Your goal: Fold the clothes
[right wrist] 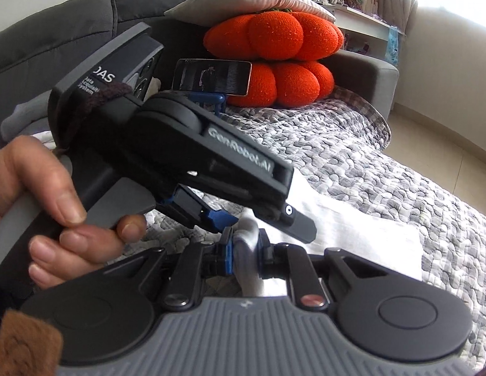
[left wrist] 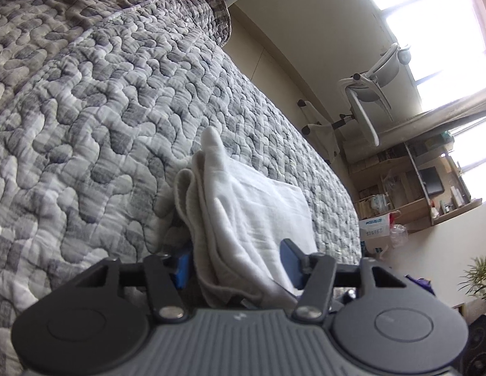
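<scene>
The right gripper [right wrist: 246,250] pinches a bunch of the white cloth [right wrist: 352,228] tight, and the cloth also sits between the left gripper [left wrist: 240,260], whose blue fingers [left wrist: 291,255] stand a little apart; I cannot tell if they squeeze it. That gripper reads "GenRobot.AI", and its other label is cut off by a hand [right wrist: 55,213]. The cloth lies on the grey quilt [left wrist: 86,125], with orange cushions [right wrist: 274,56] behind.

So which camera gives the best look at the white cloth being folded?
The left wrist view. There the white cloth rises bunched between the left gripper fingers, its layered edges and flat part on the quilt visible. In the right wrist view the left gripper covers most of it; only patches show.
</scene>
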A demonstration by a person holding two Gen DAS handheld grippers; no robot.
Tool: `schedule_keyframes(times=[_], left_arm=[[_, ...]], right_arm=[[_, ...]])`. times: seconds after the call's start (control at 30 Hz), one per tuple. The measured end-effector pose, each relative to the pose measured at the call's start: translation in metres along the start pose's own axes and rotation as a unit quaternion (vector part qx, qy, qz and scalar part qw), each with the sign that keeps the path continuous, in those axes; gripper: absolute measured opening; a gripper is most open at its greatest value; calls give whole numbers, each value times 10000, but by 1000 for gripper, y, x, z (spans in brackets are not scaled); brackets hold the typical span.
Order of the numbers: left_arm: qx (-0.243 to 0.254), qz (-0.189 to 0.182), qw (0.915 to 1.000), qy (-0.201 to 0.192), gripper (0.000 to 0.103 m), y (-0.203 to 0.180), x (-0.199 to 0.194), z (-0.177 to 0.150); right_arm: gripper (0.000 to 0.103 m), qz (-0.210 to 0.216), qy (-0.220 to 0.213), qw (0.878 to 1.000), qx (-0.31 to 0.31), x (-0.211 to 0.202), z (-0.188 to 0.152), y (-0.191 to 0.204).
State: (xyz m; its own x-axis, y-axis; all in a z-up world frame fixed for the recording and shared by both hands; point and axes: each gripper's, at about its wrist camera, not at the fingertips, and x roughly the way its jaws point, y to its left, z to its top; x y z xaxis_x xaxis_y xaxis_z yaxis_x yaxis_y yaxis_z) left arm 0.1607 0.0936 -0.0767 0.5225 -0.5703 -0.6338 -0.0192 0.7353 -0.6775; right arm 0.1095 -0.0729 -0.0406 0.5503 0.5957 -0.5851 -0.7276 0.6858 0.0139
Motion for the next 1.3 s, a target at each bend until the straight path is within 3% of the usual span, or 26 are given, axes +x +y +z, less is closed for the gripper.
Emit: schedule_keyframes(times=[0.07,0.13,0.3,0.43,0.63,0.77,0.87,0.9,1.13,1.17,1.2,1.3], left_arm=[[133,166,9998,-44,28,-1,1,1],[194,279,9994,-28,22,0,0,3],[253,326,9991,-48,20,-1,-1,3],[244,332,9991,-49,20,-1,-2,4],[270,369,9989,-64,20,-1,-2,3],[322,407,9986,-80,20,-1,-2,2],[371,429,9983,-95,20,-1,-2,1],[375,429,9983,-97,20,-1,-2,1],[371,425,9984,-96,20,0,-3,0],[371,429,9983,-96,20,0,-3,0],[368,432,9983,-96,20,0,-3,0],[353,428,9984,-93,20,1,-3,-1]], right_arm=[[16,32,47,10000,-26,1,-2,1],[22,137,127,9997,-127,0,-3,3],[31,643,285,9973,-206,-12,-1,-5],[37,796,344,9962,-15,-27,2,-31],[38,430,143,9921,1167,-40,0,-86],[38,357,404,9799,1922,-26,-9,-108],[38,375,727,9723,2188,-10,-17,-113],[30,323,774,9714,2223,-9,-19,-115],[29,-126,656,9654,2519,-19,-26,-145],[29,-206,676,9637,2575,-19,-27,-149],[38,-231,689,9607,2679,-20,-30,-153],[39,-301,727,9511,2988,-22,-37,-166]])
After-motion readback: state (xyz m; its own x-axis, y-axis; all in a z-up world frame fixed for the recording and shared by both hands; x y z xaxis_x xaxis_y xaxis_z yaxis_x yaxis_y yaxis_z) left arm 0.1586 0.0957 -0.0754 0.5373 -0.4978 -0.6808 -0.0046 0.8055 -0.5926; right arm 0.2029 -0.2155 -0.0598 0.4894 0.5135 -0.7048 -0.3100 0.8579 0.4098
